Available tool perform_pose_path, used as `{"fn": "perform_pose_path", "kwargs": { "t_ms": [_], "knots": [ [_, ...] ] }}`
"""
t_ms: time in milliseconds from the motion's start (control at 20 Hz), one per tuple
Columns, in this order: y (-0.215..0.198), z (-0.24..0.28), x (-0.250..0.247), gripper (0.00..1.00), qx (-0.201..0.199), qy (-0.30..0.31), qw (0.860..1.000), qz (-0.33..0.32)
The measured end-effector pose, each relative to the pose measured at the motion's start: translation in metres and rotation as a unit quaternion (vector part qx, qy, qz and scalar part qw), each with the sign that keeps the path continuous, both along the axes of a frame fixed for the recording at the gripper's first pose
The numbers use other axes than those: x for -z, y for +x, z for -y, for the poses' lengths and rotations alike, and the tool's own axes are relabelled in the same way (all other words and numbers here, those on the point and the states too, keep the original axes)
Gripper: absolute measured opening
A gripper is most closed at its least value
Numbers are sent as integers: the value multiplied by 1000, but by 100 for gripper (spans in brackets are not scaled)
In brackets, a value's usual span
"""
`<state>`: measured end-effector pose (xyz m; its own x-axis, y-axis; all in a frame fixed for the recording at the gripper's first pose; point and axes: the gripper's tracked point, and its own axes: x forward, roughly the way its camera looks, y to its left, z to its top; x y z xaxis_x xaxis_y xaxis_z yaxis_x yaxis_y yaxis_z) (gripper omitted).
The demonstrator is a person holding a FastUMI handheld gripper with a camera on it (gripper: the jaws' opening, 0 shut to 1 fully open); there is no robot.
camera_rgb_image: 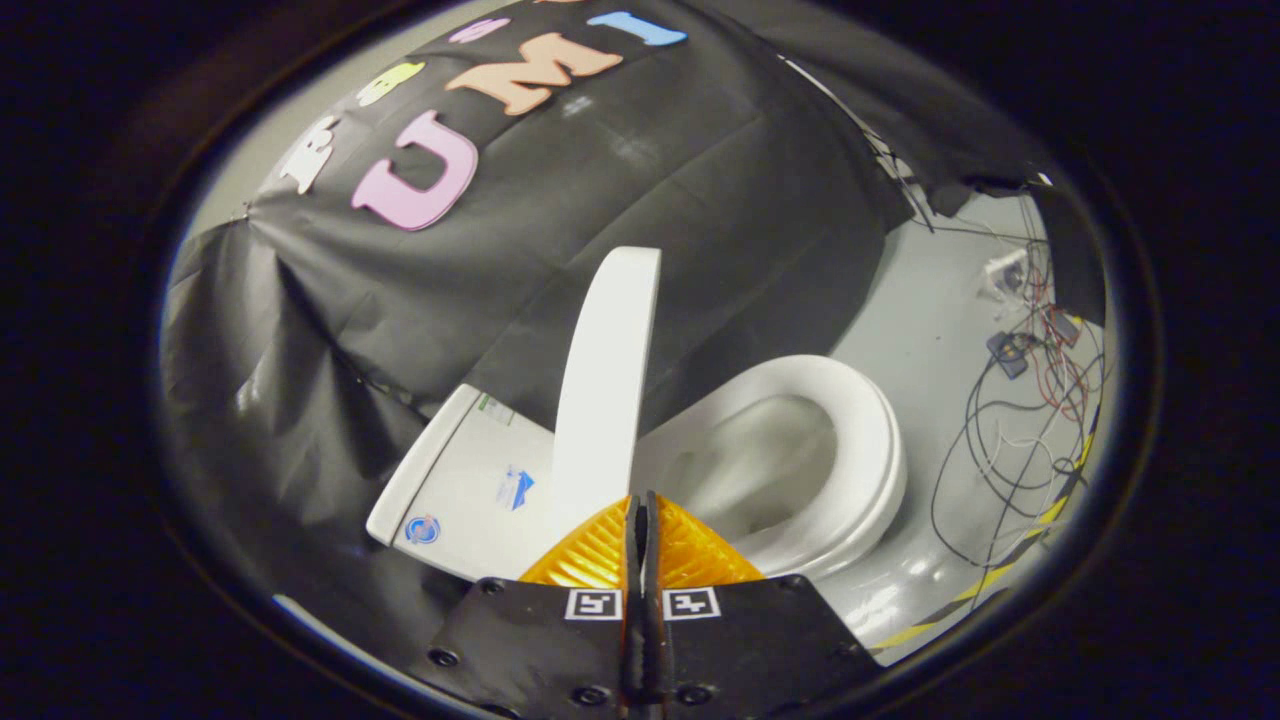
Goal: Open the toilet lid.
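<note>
Toilet (800, 470): a white toilet on a grey floor, set against the black cloth wall; every place below is given from it.
Tank (470, 490): white, at the toilet's back end, just under the cloth, with small stickers on its top.
Seat (880, 440): a white oval ring lying flat on the bowl, open bowl visible through it.
Lid (605, 390): white, smooth, seen edge-on as a long narrow slab. It stands raised, near upright, at the back of the seat where seat meets tank, and leans a little toward the tank.
Lid's long axis: runs up and away from the hinge end, almost in line with the fingers.
Lid from gripper (641, 520): straight ahead, its lower end just beyond the fingertips; I cannot tell whether they touch.
Gripper: fingers closed together, only a thin seam between them, nothing held.
Task state: by my reading the lid looks already lifted; a last nudge back toward the tank may be all that remains.
Cables (1010, 440): a loose tangle on the floor, well apart from the toilet's front end.
</note>
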<state>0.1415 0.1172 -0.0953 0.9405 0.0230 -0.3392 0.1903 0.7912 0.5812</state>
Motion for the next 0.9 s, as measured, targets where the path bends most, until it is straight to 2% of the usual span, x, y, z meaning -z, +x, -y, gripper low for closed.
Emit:
{"fn": "perform_pose_path", "kwargs": {
  "t_ms": [550,700,900],
  "knots": [
    [12,-31,-32,1,-28,-35,999,-5],
    [17,-42,-42,1,-39,-69,997,0],
    [24,-58,-56,1,-39,-81,996,15]
  ]
}}
